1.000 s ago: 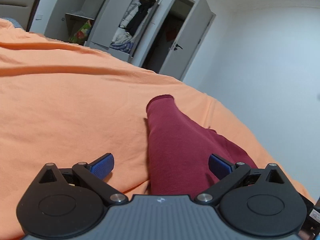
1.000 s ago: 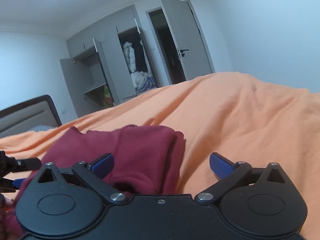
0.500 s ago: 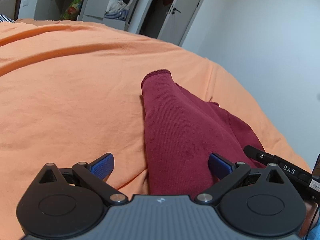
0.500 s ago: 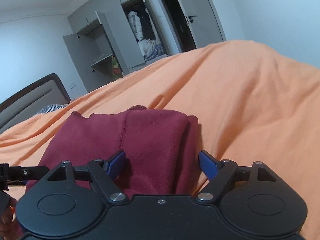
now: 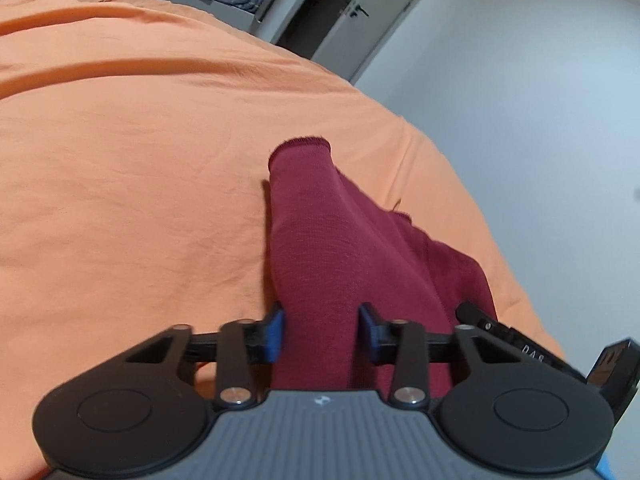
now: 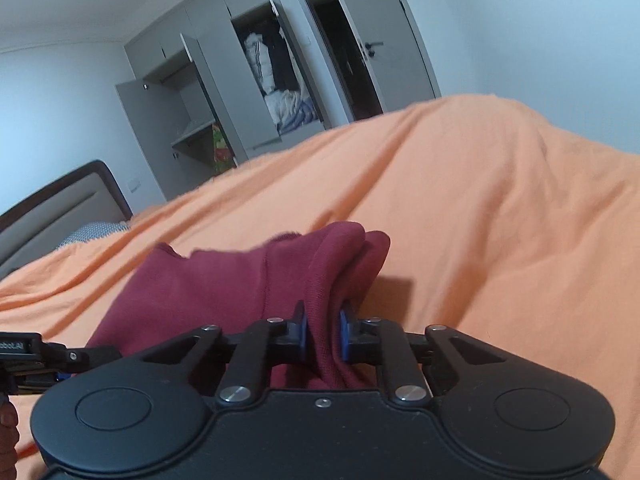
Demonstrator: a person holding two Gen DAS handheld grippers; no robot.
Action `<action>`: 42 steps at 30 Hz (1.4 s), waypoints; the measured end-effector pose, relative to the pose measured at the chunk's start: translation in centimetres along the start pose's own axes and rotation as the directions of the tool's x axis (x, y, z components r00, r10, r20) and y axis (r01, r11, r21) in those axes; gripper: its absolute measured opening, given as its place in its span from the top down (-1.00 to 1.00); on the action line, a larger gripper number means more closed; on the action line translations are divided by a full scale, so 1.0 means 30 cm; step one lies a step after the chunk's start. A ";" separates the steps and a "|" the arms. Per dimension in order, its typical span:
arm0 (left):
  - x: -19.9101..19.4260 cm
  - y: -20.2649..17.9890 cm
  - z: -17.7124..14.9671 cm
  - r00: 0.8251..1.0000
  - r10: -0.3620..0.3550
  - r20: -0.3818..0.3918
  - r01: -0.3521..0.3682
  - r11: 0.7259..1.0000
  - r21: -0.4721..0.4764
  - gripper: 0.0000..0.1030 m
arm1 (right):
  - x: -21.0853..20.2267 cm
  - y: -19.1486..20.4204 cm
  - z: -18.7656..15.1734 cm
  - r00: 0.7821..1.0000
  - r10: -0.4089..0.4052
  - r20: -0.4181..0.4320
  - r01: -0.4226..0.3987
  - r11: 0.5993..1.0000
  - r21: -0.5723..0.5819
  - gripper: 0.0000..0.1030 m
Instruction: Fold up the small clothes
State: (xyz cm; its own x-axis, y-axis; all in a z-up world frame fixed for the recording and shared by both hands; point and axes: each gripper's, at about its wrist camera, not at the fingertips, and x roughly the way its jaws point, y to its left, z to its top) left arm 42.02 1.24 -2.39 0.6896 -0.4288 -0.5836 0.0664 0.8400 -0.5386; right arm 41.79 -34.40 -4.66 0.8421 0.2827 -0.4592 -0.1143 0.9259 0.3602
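A dark red garment (image 5: 320, 240) lies folded into a long strip on the orange bed sheet (image 5: 140, 160), its cuff end pointing away. My left gripper (image 5: 322, 332) has its blue pads (image 5: 276, 334) pressed on both sides of the garment's near end. In the right wrist view the garment (image 6: 208, 292) bunches up where my right gripper (image 6: 323, 334) is shut on a thick fold at its right edge. The cloth rises a little there. Part of the right gripper (image 5: 520, 350) shows at the lower right of the left wrist view.
The sheet (image 6: 480, 220) covers the whole bed, which drops off at its right edge (image 5: 500, 248). An open wardrobe (image 6: 280, 80) with clothes and a doorway (image 6: 352, 64) stand beyond the bed. A padded headboard (image 6: 60, 208) is at the left.
Both grippers have narrowed from wide open and closed onto the dark red garment. The right one has bunched and slightly lifted its edge of the cloth.
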 end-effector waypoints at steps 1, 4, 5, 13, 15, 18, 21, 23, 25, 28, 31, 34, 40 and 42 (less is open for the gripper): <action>-0.015 -0.003 0.006 1.000 -0.008 0.012 0.008 1.000 -0.001 0.41 | -0.011 0.016 0.007 1.000 0.004 0.011 -0.004 1.000 -0.004 0.71; -0.067 -0.020 0.028 0.999 -0.034 0.040 0.033 0.999 0.022 0.46 | -0.042 0.072 0.040 0.999 0.022 0.044 -0.020 0.999 -0.034 0.72; -0.083 -0.028 0.036 0.998 -0.032 0.049 0.031 0.999 0.035 0.46 | -0.049 0.095 0.052 0.998 0.032 0.054 -0.029 0.999 -0.046 0.72; -0.250 0.014 0.121 0.987 0.040 0.153 -0.050 0.997 0.063 0.47 | -0.009 0.281 0.128 0.987 0.142 0.080 -0.135 0.987 -0.081 0.72; -0.287 0.044 0.139 0.982 0.068 0.174 -0.079 0.995 0.058 0.47 | 0.016 0.333 0.139 0.984 0.166 0.072 -0.159 0.983 -0.094 0.72; -0.335 0.095 0.157 0.975 0.109 0.192 -0.119 0.992 0.041 0.47 | 0.057 0.413 0.140 0.979 0.195 0.052 -0.188 0.975 -0.117 0.72; -0.362 0.142 0.167 0.970 0.141 0.196 -0.148 0.989 0.021 0.47 | 0.103 0.471 0.134 0.977 0.210 0.028 -0.205 0.971 -0.122 0.72; -0.369 0.173 0.166 0.970 0.149 0.193 -0.153 0.988 0.005 0.47 | 0.130 0.495 0.125 0.979 0.202 0.014 -0.199 0.973 -0.120 0.72; -0.370 0.194 0.161 0.971 0.151 0.186 -0.152 0.988 -0.009 0.46 | 0.150 0.511 0.114 0.982 0.191 -0.003 -0.190 0.975 -0.117 0.72; -0.367 0.221 0.143 0.972 0.160 0.169 -0.159 0.987 -0.024 0.46 | 0.171 0.523 0.094 0.986 0.166 -0.025 -0.168 0.978 -0.123 0.70; -0.359 0.230 0.124 0.973 0.170 0.154 -0.166 0.985 -0.034 0.40 | 0.171 0.522 0.076 0.991 0.132 -0.035 -0.135 0.979 -0.151 0.61; -0.343 0.243 0.122 0.972 0.194 0.132 -0.188 0.981 -0.052 0.26 | 0.178 0.538 0.062 0.996 0.082 -0.034 -0.087 0.977 -0.196 0.45; -0.384 0.260 0.080 0.957 0.262 0.123 -0.256 0.964 -0.066 -0.30 | 0.134 0.555 0.025 0.999 0.050 0.008 -0.046 0.960 -0.275 -0.15; -0.420 0.243 0.065 0.952 0.269 0.146 -0.264 0.963 -0.050 -0.49 | 0.096 0.555 0.010 0.998 0.052 0.029 -0.041 0.954 -0.295 -0.35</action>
State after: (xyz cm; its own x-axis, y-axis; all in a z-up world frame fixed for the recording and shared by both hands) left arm 35.24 13.41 2.23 0.7800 -0.1338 -0.6114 -0.1543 0.9056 -0.3950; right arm 42.47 -18.25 0.26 0.8498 0.3232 -0.4164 -0.2996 0.9461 0.1228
